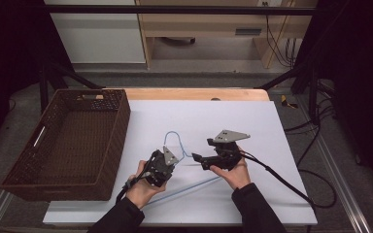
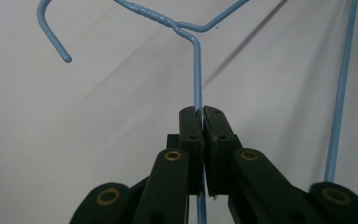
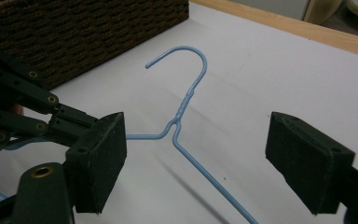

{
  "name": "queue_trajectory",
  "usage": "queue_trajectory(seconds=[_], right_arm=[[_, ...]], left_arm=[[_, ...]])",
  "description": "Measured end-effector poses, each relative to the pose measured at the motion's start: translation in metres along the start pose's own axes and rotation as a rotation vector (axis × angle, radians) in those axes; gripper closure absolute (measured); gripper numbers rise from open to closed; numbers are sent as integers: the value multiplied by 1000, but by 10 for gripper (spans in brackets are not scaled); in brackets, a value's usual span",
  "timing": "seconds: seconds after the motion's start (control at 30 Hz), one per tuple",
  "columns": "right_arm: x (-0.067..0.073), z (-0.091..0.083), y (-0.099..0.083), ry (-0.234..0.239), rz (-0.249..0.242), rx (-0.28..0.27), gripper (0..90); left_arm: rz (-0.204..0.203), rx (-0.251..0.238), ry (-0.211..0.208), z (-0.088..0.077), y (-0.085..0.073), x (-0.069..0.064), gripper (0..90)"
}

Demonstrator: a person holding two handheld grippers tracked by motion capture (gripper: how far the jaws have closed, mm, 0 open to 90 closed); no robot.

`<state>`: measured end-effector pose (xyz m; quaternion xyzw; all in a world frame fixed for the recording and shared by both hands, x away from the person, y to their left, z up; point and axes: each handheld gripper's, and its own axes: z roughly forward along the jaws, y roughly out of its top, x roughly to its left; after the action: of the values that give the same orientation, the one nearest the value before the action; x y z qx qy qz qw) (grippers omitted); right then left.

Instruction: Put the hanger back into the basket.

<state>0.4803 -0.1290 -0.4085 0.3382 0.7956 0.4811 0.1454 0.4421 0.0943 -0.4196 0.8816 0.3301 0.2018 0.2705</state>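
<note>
A blue wire hanger lies on the white sheet, its hook pointing toward the far side. My left gripper is shut on one sloping arm of the hanger just below the twisted neck; in the left gripper view the wire runs between the pressed pads. My right gripper points left at the hanger's neck from the right. In the right gripper view its jaws stand wide open, with the other arm of the hanger lying on the sheet between them, untouched. The left gripper shows at that view's left.
A dark brown wicker basket stands at the left of the table, close to the hanger's hook; its wall shows in the right gripper view. The wooden table edge runs along the back. A black cable trails off right.
</note>
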Motion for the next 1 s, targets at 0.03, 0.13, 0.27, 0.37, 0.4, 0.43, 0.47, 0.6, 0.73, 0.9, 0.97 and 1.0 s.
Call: queue_trajectory(seconds=[0.03,0.13,0.27,0.37,0.4,0.43,0.47,0.6,0.73,0.9,0.97,1.0], right_arm=[[0,3,0,4,-3,2,218],[1,11,3,8,12,2,239],[3,23,7,11,29,8,276],[4,32,8,12,40,17,317],[4,36,8,10,45,19,333],[4,40,7,9,48,22,347],[4,44,7,8,49,29,360],[4,55,6,-4,67,49,429],[4,63,3,-6,95,61,492],[3,69,0,-6,116,81,579],[2,71,-1,-2,123,86,620],[2,72,-2,2,126,87,637]], left_arm=[[4,-1,0,0,0,0,871],[5,-5,3,-1,0,-2,871],[9,-8,2,-1,1,-3,871],[13,-7,8,-1,1,-4,871],[15,-4,5,-1,1,-4,871],[16,-6,5,-1,1,-4,872],[17,-5,5,-1,1,-4,871],[13,-11,8,0,0,-5,871],[21,-2,2,0,1,-6,871],[20,1,-1,1,0,-6,871],[21,4,3,1,0,-7,871],[22,4,3,1,0,-7,871]])
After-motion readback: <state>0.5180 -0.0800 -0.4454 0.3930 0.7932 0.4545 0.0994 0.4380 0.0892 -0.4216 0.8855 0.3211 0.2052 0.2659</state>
